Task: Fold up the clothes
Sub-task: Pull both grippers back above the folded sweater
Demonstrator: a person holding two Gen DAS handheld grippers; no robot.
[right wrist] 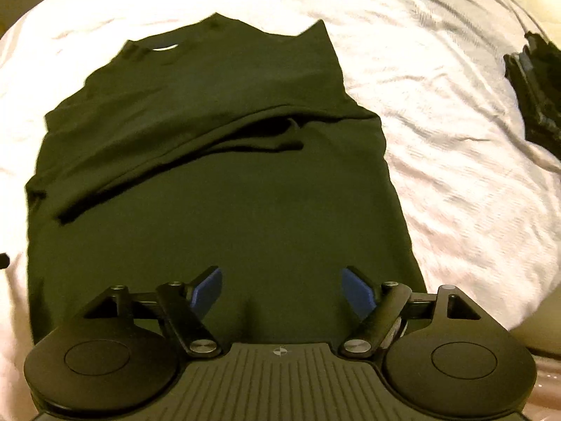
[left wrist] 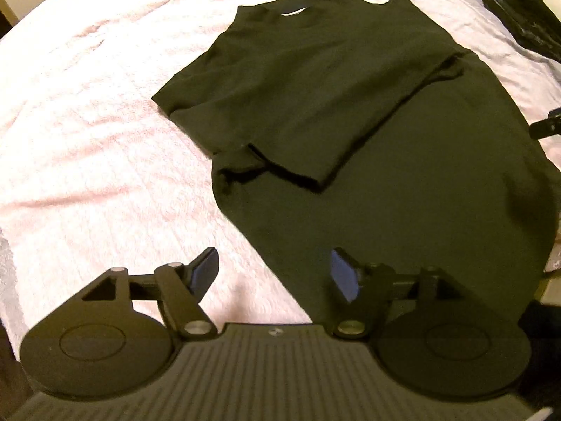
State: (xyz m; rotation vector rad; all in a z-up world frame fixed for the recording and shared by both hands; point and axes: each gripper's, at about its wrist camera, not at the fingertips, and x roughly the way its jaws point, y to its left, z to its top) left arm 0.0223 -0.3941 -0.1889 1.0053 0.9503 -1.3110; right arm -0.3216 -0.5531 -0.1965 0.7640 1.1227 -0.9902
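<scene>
Left wrist view is showing a dark T-shirt point(left wrist: 350, 105) lying spread on a bed covered by a pale, wrinkled sheet point(left wrist: 87, 122). The shirt's collar end is lying toward the far edge of the bed and its hem end is reaching toward the near edge, under the camera. One sleeve point(left wrist: 287, 161) is lying folded inward across the body of the shirt, its cuff edge running slantwise over the middle. The left gripper point(left wrist: 275, 273) is hanging above the near part of the bed with its blue-padded fingers point(left wrist: 205, 273) standing wide apart; nothing is lying between them, one finger sitting over bare sheet and the other over the shirt's lower edge. A pile of other dark clothing point(left wrist: 522, 14) is resting near the far right corner of the bed, well apart from the shirt.

Right wrist view is looking up the shirt point(right wrist: 228, 210) from its hem end, with the folded sleeve point(right wrist: 193, 151) forming a bunched ridge across the chest. The right gripper point(right wrist: 282, 291) is hovering over the hem area, its fingers point(right wrist: 357, 293) also standing wide and gripping nothing, with only flat dark cloth showing below the gap. The dark pile point(right wrist: 536, 91) is sitting at the right edge of the bed, and the sheet point(right wrist: 455, 140) is lying rumpled between it and the shirt.
</scene>
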